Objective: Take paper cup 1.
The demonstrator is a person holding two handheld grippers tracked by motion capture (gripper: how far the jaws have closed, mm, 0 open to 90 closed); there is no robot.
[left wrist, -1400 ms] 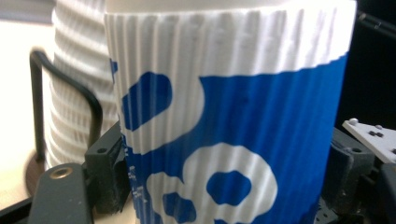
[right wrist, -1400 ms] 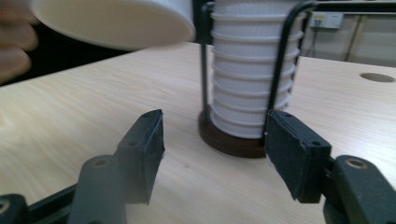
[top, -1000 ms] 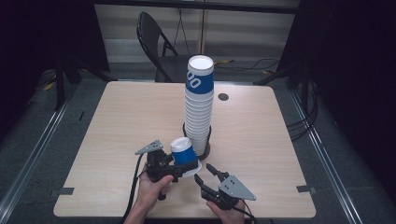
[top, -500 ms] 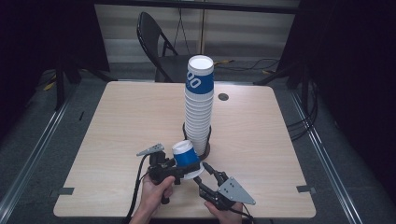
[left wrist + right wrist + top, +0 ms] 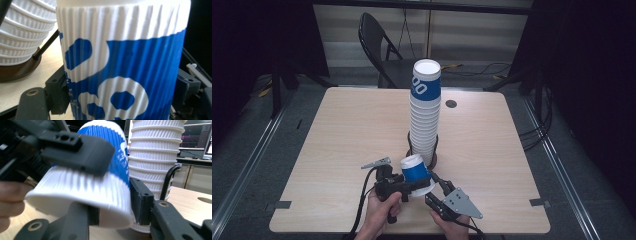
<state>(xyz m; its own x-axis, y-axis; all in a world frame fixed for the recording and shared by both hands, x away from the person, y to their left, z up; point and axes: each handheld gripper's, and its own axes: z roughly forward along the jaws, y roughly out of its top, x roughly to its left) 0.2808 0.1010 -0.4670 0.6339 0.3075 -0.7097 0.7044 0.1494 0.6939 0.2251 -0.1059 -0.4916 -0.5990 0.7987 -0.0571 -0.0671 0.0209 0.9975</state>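
Cup [image 5: 415,173], blue and white, sits upside down and tilted near the table's [image 5: 337,145] front edge, at about six o'clock from the tall stack [image 5: 424,115]. Left gripper [image 5: 404,186] pinches it, one jaw on each flank of the ribbed wall. Right gripper [image 5: 113,205] comes in from four o'clock; its jaws have just been closing, and in its own view they straddle the wide white rim, pads at or just short of the paper.
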